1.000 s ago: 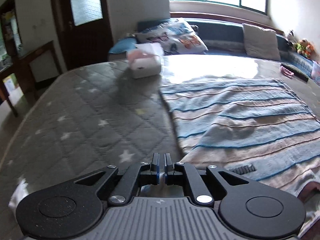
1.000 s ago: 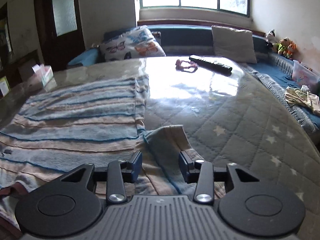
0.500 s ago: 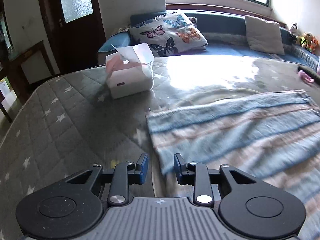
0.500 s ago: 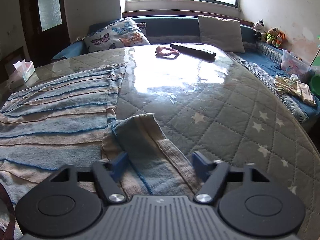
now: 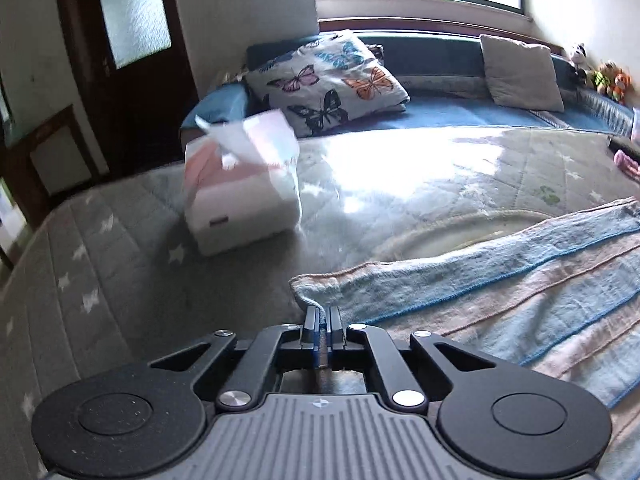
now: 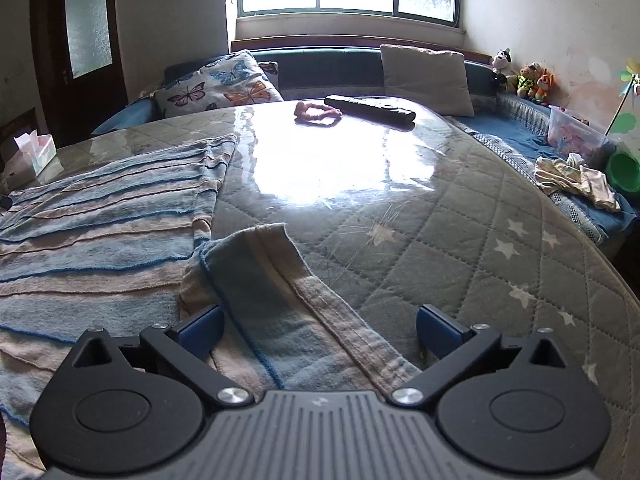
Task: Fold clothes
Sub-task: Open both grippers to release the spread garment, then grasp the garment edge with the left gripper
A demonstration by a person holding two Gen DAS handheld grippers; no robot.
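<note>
The striped garment (image 6: pixel 104 216) lies spread flat on the quilted table cover (image 6: pixel 460 240), taking up the left half of the right wrist view. One sleeve (image 6: pixel 276 292) sticks out from its body toward the lower right, lying on the cover.

The left gripper (image 5: pixel 323 316) sits at the garment's near corner in its own view. Its fingers are pressed together, and a fold of the corner cloth (image 5: pixel 310 302) rises right at their tips; it looks pinched between them, though the contact point is small and partly hidden.

The right gripper (image 6: pixel 318 326) hangs low over the sleeve with its fingers spread wide, one blue pad (image 6: pixel 202 330) on each side of the cloth, nothing held.

A tissue box (image 5: pixel 240 196) stands on the cover beyond the left gripper, apart from the garment. At the far edge of the table lie a remote (image 6: pixel 370 109) and, just beside it, a pink hair tie (image 6: pixel 316 112). Behind the table runs a bench with a butterfly pillow (image 6: pixel 220 88) and a plain cushion (image 6: pixel 428 78).
</note>
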